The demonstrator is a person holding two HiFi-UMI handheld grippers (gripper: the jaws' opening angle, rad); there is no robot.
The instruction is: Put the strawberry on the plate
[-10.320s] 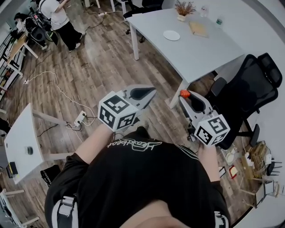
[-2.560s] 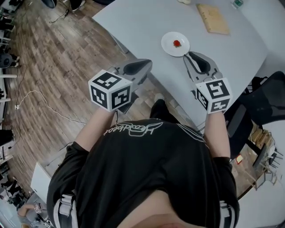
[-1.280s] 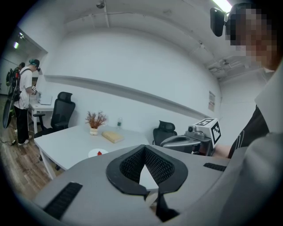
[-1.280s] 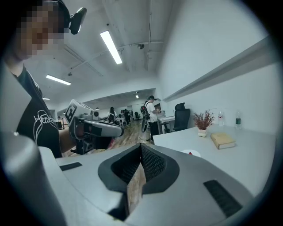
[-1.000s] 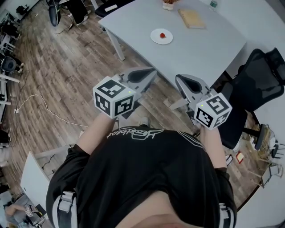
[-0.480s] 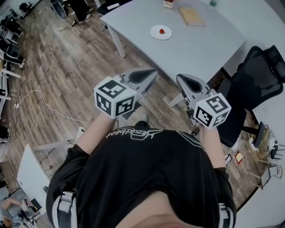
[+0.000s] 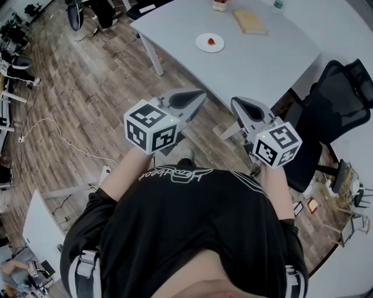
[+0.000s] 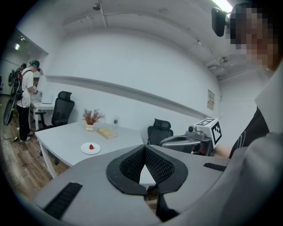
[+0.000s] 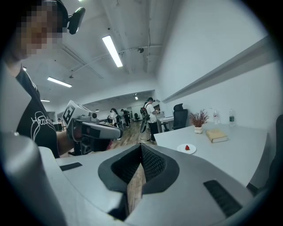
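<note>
A small red strawberry (image 7: 212,40) lies on a white plate (image 7: 203,44) on the grey table (image 7: 268,58), far ahead of both grippers. The same strawberry (image 8: 91,146) and plate (image 8: 85,149) show small in the left gripper view, and again as strawberry (image 9: 187,148) on plate (image 9: 180,149) in the right gripper view. My left gripper (image 7: 202,93) and right gripper (image 7: 233,102) are held side by side in front of the person's chest, over the wooden floor and short of the table. Both are shut with nothing between the pads: left gripper (image 8: 144,146), right gripper (image 9: 141,145).
On the table's far side lie a tan book (image 7: 249,21) and a small potted plant (image 7: 220,4). A black office chair (image 7: 332,110) stands at the right. Cables (image 7: 52,125) trail over the floor at the left. A person (image 8: 25,103) stands by another desk.
Ten seconds ago my right gripper held the strawberry; it now lies on the plate. The person has stepped back from the table; over the last half second almost nothing moved.
</note>
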